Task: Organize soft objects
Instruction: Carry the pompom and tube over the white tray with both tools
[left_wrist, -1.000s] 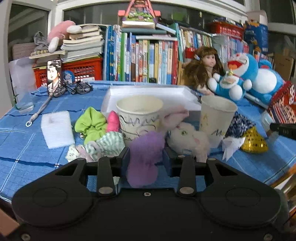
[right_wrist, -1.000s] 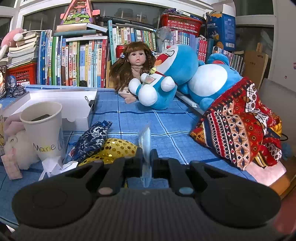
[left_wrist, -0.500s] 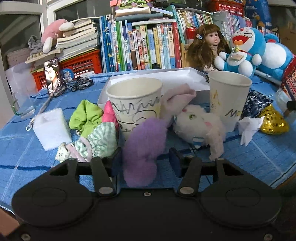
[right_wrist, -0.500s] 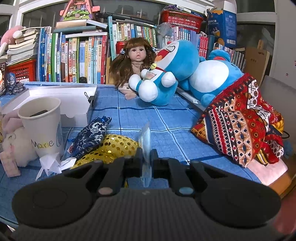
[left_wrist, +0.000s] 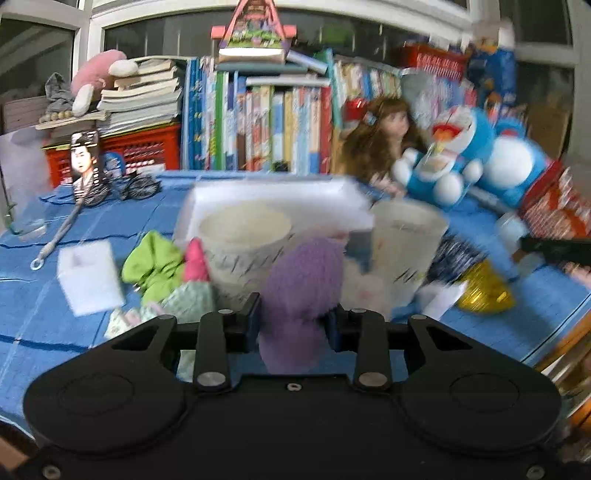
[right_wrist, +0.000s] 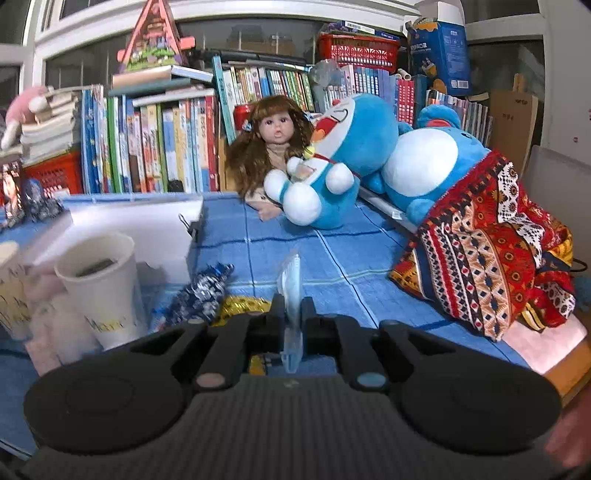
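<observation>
My left gripper (left_wrist: 293, 317) is shut on a fluffy purple plush piece (left_wrist: 303, 284) and holds it above the table, in front of two paper cups (left_wrist: 245, 240) (left_wrist: 406, 243). A white plush cat (left_wrist: 364, 288) lies between the cups, partly hidden. Green and pink soft cloths (left_wrist: 159, 258) lie to the left of the cups. My right gripper (right_wrist: 293, 314) is shut on a thin clear plastic piece (right_wrist: 291, 288) held upright. The view from the left wrist is blurred by motion.
A white shallow box (left_wrist: 277, 199) stands behind the cups. A white foam block (left_wrist: 88, 277) lies at left. A doll (right_wrist: 273, 147), blue plush toys (right_wrist: 354, 162) and a patterned cloth (right_wrist: 491, 251) lie at right. A gold sequin pouch (left_wrist: 484, 288) and dark pouch (right_wrist: 203, 291) lie nearby. Books line the back.
My left gripper has lifted and pulled back with the purple plush piece, so the cups sit lower in its view. My right gripper has shifted slightly, still holding the clear piece.
</observation>
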